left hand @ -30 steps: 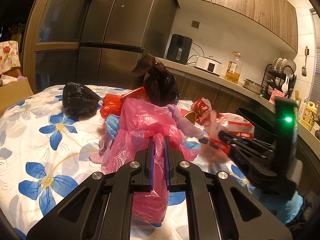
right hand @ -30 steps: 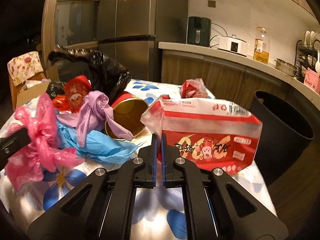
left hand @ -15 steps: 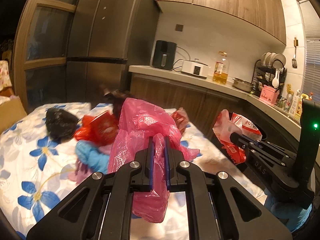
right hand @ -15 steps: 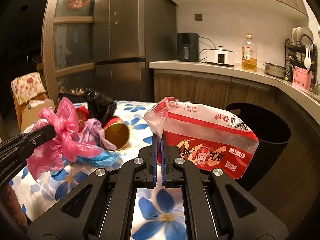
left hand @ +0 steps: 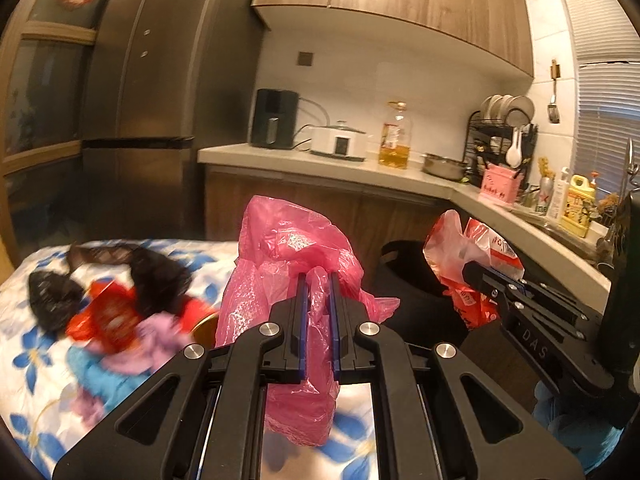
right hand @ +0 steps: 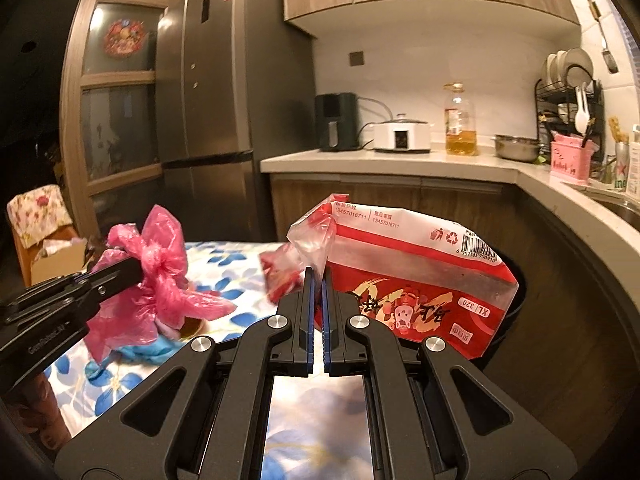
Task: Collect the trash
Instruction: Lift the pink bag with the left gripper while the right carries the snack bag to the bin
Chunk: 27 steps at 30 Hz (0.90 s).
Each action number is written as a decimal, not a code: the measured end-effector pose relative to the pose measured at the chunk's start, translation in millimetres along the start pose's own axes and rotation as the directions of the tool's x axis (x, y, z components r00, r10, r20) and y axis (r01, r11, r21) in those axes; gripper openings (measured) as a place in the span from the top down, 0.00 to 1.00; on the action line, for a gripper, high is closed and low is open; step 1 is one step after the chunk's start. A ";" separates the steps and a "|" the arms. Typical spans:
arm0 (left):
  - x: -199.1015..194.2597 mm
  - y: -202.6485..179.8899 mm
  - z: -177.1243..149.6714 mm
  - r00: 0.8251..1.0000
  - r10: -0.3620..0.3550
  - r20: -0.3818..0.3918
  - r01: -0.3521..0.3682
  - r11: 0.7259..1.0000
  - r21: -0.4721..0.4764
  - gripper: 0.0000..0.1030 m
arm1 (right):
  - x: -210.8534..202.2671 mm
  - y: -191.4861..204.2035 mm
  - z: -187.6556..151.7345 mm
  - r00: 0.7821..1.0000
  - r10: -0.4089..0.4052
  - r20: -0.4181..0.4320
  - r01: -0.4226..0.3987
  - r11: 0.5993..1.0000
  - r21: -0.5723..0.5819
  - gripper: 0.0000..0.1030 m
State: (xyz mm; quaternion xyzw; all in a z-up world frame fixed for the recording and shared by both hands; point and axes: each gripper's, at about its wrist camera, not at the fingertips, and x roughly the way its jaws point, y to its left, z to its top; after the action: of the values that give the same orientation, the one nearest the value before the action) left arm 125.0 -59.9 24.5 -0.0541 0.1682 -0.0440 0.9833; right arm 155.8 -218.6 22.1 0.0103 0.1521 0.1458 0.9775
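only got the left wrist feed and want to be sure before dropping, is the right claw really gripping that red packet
observer: yes, the right claw is shut on the clear top corner of the red packet, which hangs to its right.
operator: wheres the bin from there
observer: the black bin sits just behind the packet, its rim showing past the packet's right edge.
operator: and my pink bag
observer: the left claw pinches the pink plastic bag at its bunched middle, well left of the bin.
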 end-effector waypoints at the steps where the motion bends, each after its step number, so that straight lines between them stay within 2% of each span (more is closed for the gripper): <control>1: 4.3 -5.3 3.9 1.000 -0.010 0.006 0.010 1.000 0.005 0.92 | -0.1 -7.5 4.2 1.000 -0.013 0.010 0.013 1.000 0.008 0.97; 8: 45.1 -51.9 26.9 0.996 -0.083 0.038 0.081 0.995 0.060 0.92 | 7.6 -56.1 26.5 0.996 -0.076 0.052 0.072 0.995 0.062 0.97; 13: 75.4 -75.1 34.1 0.992 -0.124 0.028 0.122 0.990 0.072 0.92 | 15.1 -85.7 38.7 0.991 -0.107 0.082 0.099 0.991 0.090 0.97; 20: 112.0 -100.3 38.5 0.986 -0.168 0.019 0.166 0.982 0.092 0.92 | 31.0 -116.2 47.5 0.992 -0.075 0.103 0.063 0.992 0.111 0.97; 27: 139.2 -109.8 36.3 0.981 -0.194 -0.007 0.194 0.976 0.099 0.92 | 52.3 -124.8 42.7 0.996 -0.067 0.053 0.061 0.993 0.097 0.97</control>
State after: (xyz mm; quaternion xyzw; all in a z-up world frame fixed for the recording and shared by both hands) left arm 260.4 -179.9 26.4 -0.0212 0.1582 -0.1479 0.9760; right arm 251.6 -322.0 39.4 0.0559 0.1315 0.1067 0.9840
